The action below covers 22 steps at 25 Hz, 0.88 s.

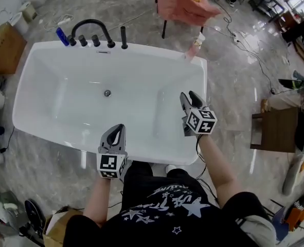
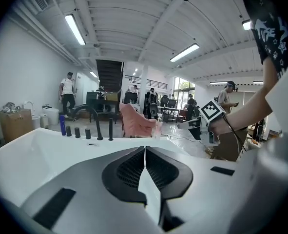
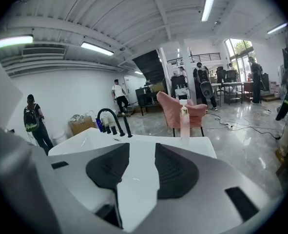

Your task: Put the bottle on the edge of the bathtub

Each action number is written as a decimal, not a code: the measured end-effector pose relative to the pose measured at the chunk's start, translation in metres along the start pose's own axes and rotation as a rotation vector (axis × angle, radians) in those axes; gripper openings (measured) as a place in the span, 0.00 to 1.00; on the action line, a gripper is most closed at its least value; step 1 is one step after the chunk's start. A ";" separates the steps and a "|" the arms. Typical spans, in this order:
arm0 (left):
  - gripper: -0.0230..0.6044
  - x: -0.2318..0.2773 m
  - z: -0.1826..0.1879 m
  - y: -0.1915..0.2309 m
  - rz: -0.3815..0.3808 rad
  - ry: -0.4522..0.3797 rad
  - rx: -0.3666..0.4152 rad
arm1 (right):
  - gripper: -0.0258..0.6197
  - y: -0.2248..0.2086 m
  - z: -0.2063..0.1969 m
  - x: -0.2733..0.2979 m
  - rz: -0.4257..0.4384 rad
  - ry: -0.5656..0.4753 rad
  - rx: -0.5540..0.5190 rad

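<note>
A slim pink plastic bottle with a white pump top (image 1: 195, 47) stands upright on the far right corner of the rim of a white rectangular bathtub (image 1: 157, 54). Nothing on the rim touches it. Just beyond that corner is a pink upholstered armchair (image 1: 185, 4). A black arched faucet (image 1: 92, 27) stands on the far rim, toward the left. The tub's basin lies open, and glossy grey marble floor (image 1: 234, 91) surrounds it, with thin cables (image 1: 254, 60) trailing across it at the right.

The right gripper (image 1: 188, 94) hovers over the tub's right side, near the right rim and well short of the bottle. The bottle lies ahead and slightly right of its jaws, which stand moderately apart with nothing between them. The left gripper (image 1: 119, 128) is at the near rim, farther from the bottle, with its jaws pressed together and empty.
</note>
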<state>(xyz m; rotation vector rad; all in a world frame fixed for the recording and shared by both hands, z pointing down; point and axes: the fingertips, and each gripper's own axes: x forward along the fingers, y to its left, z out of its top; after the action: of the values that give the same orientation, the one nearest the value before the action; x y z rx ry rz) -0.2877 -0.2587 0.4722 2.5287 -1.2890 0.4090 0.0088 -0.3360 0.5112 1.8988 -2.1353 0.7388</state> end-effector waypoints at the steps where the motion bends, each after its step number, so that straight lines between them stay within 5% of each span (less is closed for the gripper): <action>1: 0.07 -0.004 0.004 -0.008 0.016 -0.004 -0.001 | 0.28 -0.002 0.001 -0.011 0.010 -0.003 0.002; 9: 0.07 -0.039 0.032 -0.104 0.136 -0.071 -0.027 | 0.09 -0.025 0.010 -0.115 0.148 -0.077 0.024; 14: 0.07 -0.076 0.038 -0.178 0.217 -0.119 -0.017 | 0.07 -0.071 0.001 -0.185 0.252 -0.072 0.023; 22: 0.08 -0.145 0.016 -0.236 0.353 -0.107 -0.036 | 0.06 -0.092 -0.025 -0.239 0.305 -0.006 -0.070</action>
<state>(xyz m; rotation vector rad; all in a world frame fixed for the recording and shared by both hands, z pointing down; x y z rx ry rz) -0.1743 -0.0237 0.3778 2.3210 -1.7742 0.3198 0.1322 -0.1199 0.4460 1.5607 -2.4511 0.7007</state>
